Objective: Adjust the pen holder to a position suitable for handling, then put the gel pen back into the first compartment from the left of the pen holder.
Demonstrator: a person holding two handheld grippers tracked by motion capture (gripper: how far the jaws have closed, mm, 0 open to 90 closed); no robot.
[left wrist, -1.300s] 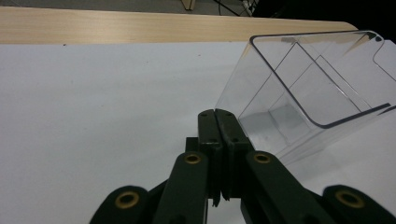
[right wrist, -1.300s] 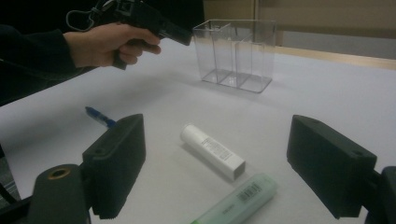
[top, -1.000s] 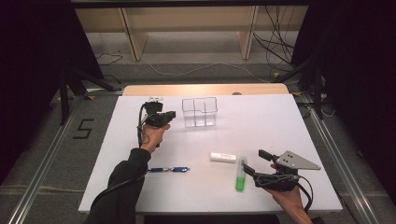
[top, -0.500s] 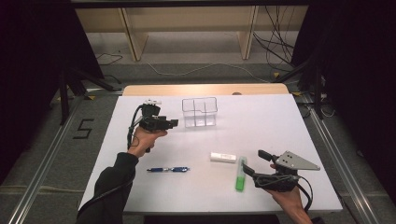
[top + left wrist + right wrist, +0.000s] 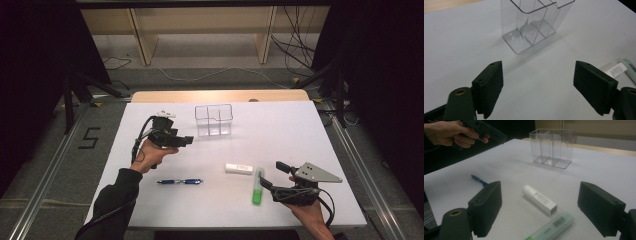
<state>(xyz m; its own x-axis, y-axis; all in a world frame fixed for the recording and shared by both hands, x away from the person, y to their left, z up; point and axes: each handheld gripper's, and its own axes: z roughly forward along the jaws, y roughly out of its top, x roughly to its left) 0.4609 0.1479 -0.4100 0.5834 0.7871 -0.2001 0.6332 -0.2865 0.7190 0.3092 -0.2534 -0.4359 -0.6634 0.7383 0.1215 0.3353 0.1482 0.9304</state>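
A clear plastic organizer (image 5: 214,120) with several compartments stands upright at the back middle of the white table (image 5: 280,125). It fills the top of the left gripper view (image 5: 534,22) and stands far off in the right gripper view (image 5: 552,146). My left gripper (image 5: 186,140) is held above the table left of the organizer, open and empty (image 5: 539,87). A blue pen (image 5: 180,182) lies in front of it. A white tube (image 5: 238,169) and a green highlighter (image 5: 258,186) lie near my right gripper (image 5: 273,175), which is open (image 5: 539,210) with the white tube (image 5: 539,199) just ahead.
A wooden board edge (image 5: 220,96) runs along the table's far side. Cables (image 5: 295,50) and shelf legs sit on the floor behind. A floor marking "5" (image 5: 90,137) lies left of the table. The person's other hand (image 5: 454,133) shows far off in the right gripper view.
My left gripper has drawn back toward the person and to the left, away from the organizer. The right gripper has stayed put.
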